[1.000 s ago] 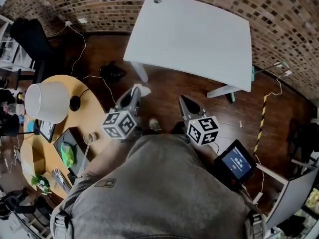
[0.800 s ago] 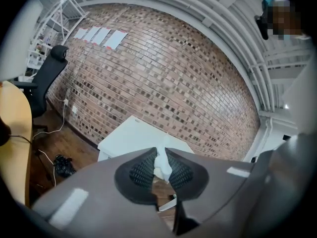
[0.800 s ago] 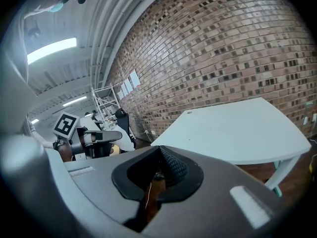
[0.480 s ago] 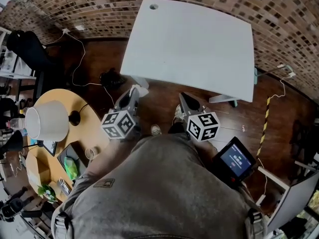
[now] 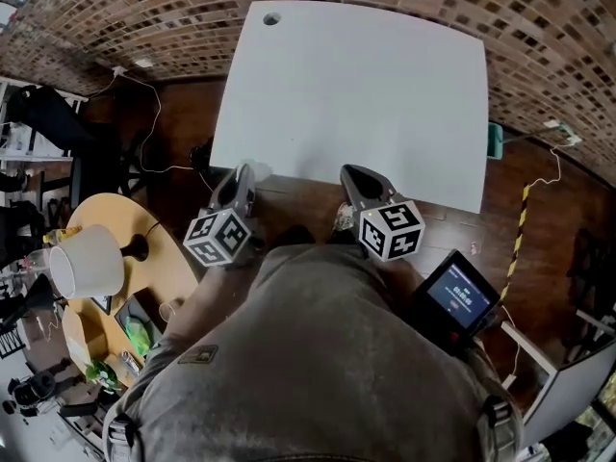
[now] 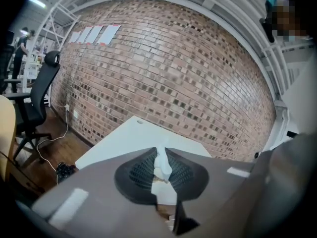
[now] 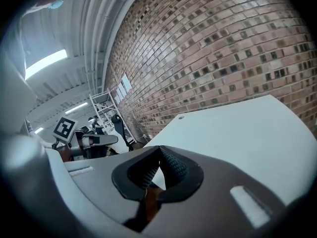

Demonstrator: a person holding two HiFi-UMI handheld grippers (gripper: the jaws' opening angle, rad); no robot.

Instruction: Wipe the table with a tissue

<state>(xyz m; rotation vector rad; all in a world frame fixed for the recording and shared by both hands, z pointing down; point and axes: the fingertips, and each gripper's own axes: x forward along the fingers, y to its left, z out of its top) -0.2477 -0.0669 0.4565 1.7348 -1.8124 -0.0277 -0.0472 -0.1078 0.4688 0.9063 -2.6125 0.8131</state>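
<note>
The jaws of the left gripper (image 6: 161, 155) are pinched shut on a white tissue (image 6: 162, 166). In the left gripper view a crumpled strip of it stands up between the ribbed pads. How much hangs below is hidden by the gripper's own body. Toward 12 o'clock the white worktop (image 6: 124, 140) shows only its near corner, with a brick wall (image 6: 163, 73) behind.

In the right gripper view, the right gripper (image 7: 159, 151) has its jaws closed tip to tip with nothing between them. The worktop (image 7: 247, 133) spreads from 12 to 3 o'clock, and the frame cuts off its right edge.

In the head view both grippers sit at the near edge of the worktop (image 5: 366, 85), the left gripper (image 5: 241, 174) at 9 o'clock of the right gripper (image 5: 349, 174). The tissue (image 5: 256, 169) is only a pale scrap at the left tips, hard to tell from the white surface behind. The person's grey torso (image 5: 308, 364) hides both hands. A white lampshade (image 5: 85, 260) stands at 8 o'clock on a round wooden table (image 5: 173, 248), which is partly cut off. At 4 o'clock is a small lit screen (image 5: 462, 295), its print unreadable.
</note>
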